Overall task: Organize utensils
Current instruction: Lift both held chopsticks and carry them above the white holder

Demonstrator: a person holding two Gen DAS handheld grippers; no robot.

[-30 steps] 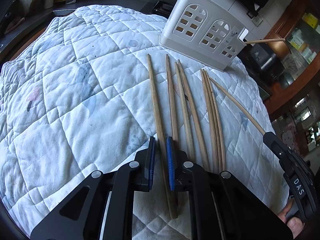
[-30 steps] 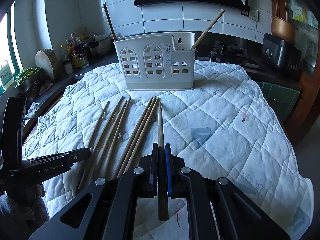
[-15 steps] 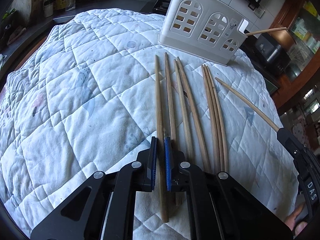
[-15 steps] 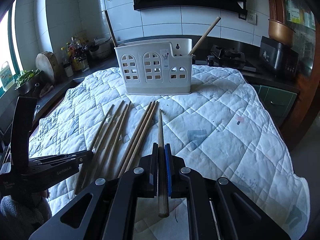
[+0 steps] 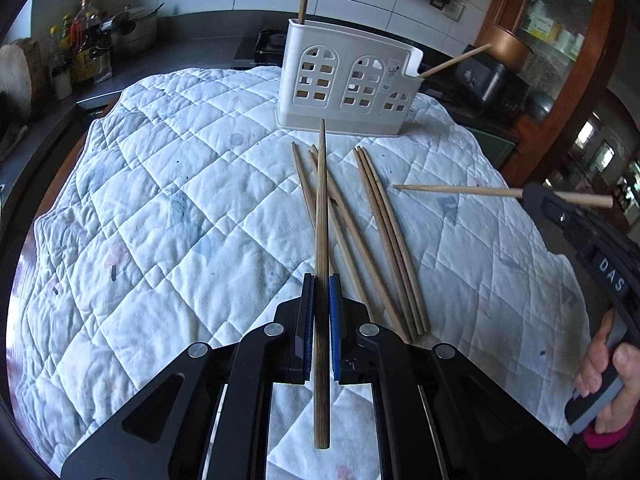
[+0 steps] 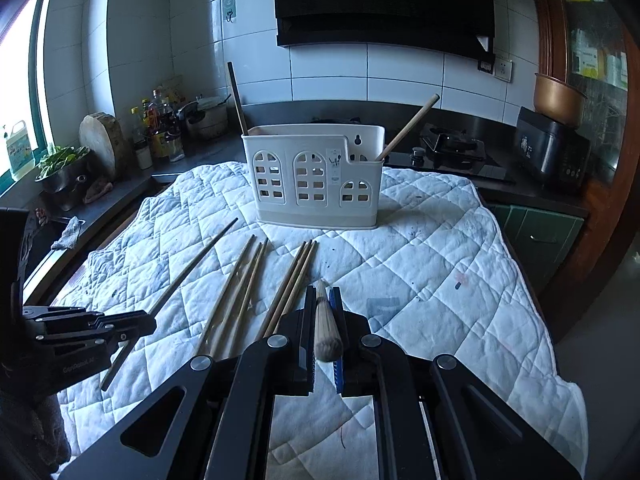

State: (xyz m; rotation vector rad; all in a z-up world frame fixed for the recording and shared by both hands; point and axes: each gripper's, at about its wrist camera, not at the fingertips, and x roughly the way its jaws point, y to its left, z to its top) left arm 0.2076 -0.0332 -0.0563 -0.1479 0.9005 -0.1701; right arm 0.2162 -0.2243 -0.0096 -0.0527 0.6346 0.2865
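Chopsticks are handling as light, stiff, slippery rods: left gripper (image 5: 320, 292) and right gripper (image 6: 322, 308) are each clamping one near its thick end, above six on the quilt (image 5: 160, 208) before the holder (image 5: 344, 88).

The holder (image 6: 316, 176) walls hide 2 standing chopsticks' lower ends.

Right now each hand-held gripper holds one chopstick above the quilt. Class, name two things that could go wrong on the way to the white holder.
1. The left hand-held gripper grips its chopstick well back from the tip, so the long front end could swing and miss the holder.
2. The holder looks light and stands on a soft quilt; a chopstick from the right hand-held gripper that hits its rim might tip it.
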